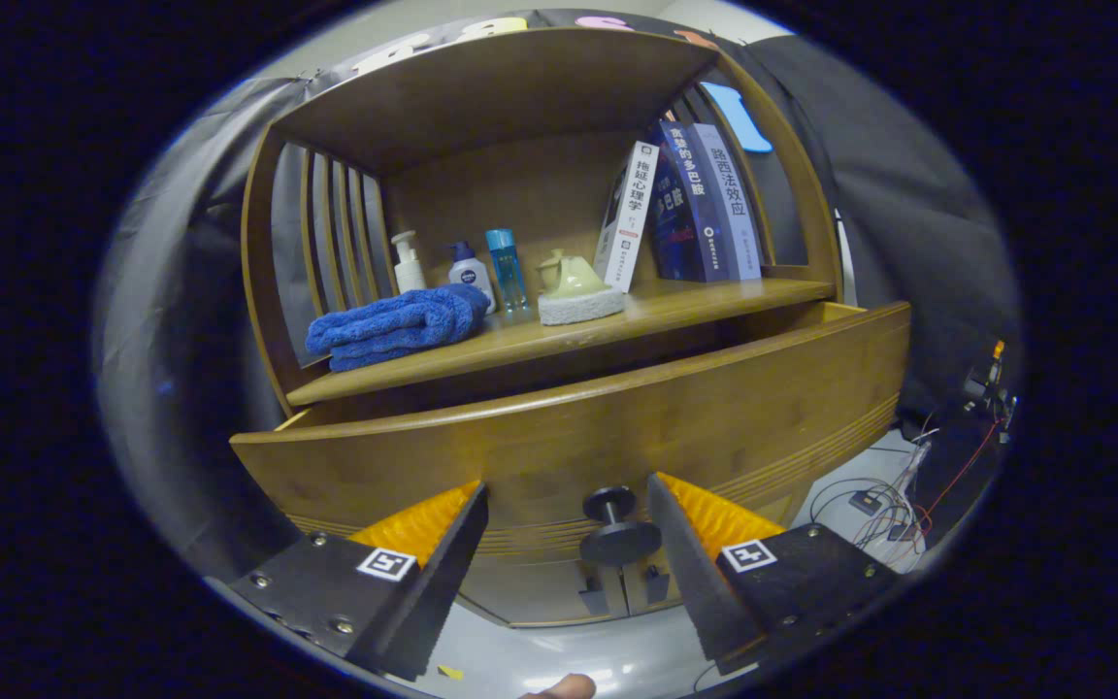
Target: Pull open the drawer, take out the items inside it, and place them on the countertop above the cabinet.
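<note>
My jaws (pixel 567 495) stand apart, clamped on nothing, with the drawer's dark knob (pixel 614 529) between them, nearer the right finger and touching neither. The drawer (pixel 578 437) is already pulled out part of the way: its curved wooden front fills the space just beyond my fingertips, and a dark gap shows above its top edge at 12 o'clock from the knob. From here I cannot see inside it, so what it holds is hidden.

I judge the drawer stiff and fairly heavy, solid wood that should slide straight if pulled squarely; the knob is small, round and probably smooth, so I would close on its narrow stem behind the disc, not on the rim, to keep it from slipping out.

Above the drawer, at 12 o'clock, is the desk (pixel 705 301) where the items must go. It is crowded: a folded blue towel (pixel 394 325) at 11 o'clock, three small bottles (pixel 467 267) behind it, a pale green pot on a sponge (pixel 576 289) in the middle, and leaning books (pixel 685 204) at 1 o'clock. Free wood lies mostly along the front edge, towards 2 o'clock.

The floor (pixel 617 660) below is pale and glossy, with loose cables (pixel 884 505) at 3 o'clock beside the cabinet.
</note>
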### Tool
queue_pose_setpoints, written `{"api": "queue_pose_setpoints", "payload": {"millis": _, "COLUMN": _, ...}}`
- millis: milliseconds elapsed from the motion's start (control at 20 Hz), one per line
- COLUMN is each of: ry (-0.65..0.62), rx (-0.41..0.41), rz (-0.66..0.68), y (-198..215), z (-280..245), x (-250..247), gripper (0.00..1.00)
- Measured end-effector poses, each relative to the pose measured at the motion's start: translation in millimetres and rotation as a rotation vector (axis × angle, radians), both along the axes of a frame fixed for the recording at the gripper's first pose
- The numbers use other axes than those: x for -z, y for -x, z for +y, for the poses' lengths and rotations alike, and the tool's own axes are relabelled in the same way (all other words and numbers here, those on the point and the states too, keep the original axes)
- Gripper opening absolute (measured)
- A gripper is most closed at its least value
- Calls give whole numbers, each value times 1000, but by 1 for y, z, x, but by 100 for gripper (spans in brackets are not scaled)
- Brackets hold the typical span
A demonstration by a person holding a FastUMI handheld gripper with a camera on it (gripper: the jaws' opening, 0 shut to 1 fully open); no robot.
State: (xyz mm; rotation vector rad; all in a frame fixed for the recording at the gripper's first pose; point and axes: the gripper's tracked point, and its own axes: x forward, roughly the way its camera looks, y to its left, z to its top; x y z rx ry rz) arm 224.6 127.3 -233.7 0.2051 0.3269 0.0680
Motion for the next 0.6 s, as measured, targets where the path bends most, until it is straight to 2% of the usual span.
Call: {"api": "queue_pose_setpoints", "payload": {"millis": 600, "ry": -7, "rx": 1, "rz": 4, "y": -35, "z": 5, "x": 3, "gripper": 99}}
